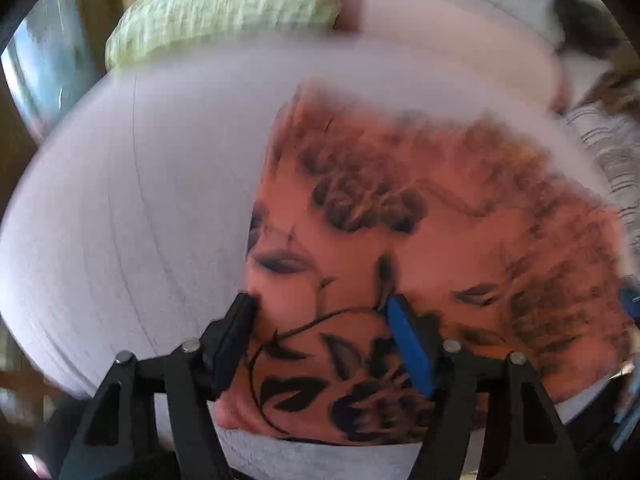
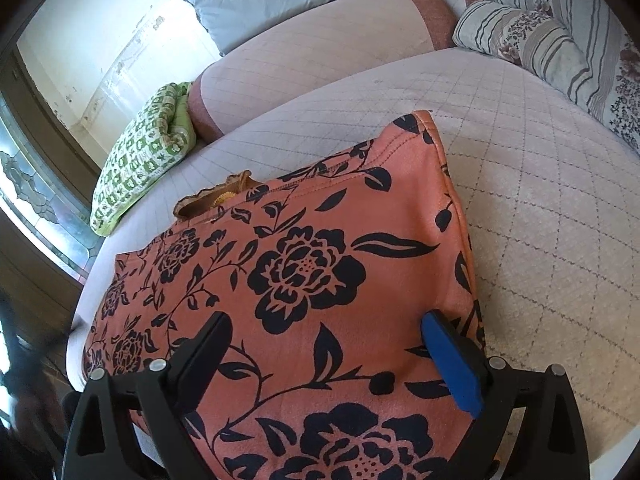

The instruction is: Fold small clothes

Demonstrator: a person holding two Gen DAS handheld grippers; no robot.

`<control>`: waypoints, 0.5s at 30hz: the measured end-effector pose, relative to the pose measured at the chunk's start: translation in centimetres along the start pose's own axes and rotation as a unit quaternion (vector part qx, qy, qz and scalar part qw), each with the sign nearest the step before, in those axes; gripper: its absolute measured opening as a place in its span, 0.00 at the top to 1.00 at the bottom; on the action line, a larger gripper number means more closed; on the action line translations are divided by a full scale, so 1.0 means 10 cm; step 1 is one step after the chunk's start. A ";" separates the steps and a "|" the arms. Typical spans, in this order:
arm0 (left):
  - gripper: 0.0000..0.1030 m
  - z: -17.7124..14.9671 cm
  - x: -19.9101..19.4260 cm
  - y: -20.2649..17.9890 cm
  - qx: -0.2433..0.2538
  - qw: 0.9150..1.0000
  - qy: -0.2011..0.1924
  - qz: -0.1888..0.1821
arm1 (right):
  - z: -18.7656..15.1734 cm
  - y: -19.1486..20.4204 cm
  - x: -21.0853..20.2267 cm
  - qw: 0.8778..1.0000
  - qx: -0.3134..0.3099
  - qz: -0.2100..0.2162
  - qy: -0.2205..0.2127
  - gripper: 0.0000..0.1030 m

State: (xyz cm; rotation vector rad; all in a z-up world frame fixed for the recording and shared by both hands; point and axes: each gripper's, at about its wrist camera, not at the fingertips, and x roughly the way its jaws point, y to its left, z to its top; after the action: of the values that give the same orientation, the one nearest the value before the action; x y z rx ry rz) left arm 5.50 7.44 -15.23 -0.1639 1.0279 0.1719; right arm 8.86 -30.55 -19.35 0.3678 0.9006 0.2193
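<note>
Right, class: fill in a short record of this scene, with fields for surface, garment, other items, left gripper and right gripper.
surface: quilted pale bed cover
garment: orange cloth with black flowers, lying spread on the cover
other items: green checked pillow, striped floral pillow
left gripper: open over the cloth, view blurred
right gripper: open, nothing gripped

Home bedroom, quilted bed [image 2: 520, 168], pillows [image 2: 280, 0] (plus window [image 2: 36, 184])
</note>
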 end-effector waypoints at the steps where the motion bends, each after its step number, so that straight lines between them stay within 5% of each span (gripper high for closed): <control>1: 0.32 0.02 -0.07 0.01 -0.003 1.000 -0.001 0.001 | 0.00 0.00 0.00 1.000 -0.001 0.001 0.000 0.06; 3: 0.33 0.08 -0.29 0.02 -0.016 1.000 -0.014 -0.007 | 0.00 -0.01 -0.02 1.000 -0.001 0.003 0.002 0.06; 6: 0.31 0.14 -0.54 -0.01 0.002 0.996 -0.087 -0.010 | -0.02 -0.06 -0.08 1.000 0.008 0.012 -0.004 0.06; 8: 0.29 -0.01 -0.41 -0.02 0.014 0.997 -0.071 0.000 | -0.02 -0.07 -0.08 1.000 0.015 0.015 -0.005 0.06; 10: 0.25 -0.14 0.03 0.03 -0.001 1.000 0.024 0.017 | -0.02 -0.06 -0.07 1.000 0.013 0.010 -0.004 0.06; 15: 0.26 -0.07 -0.52 -0.04 0.001 0.998 -0.055 -0.011 | -0.01 -0.07 -0.25 0.999 0.046 0.006 0.001 0.06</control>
State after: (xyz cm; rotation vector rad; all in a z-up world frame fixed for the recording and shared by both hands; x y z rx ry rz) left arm 2.41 6.58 -11.11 -0.1617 0.9168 0.1587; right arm 7.26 -31.98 -17.88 0.4582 0.9131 0.1894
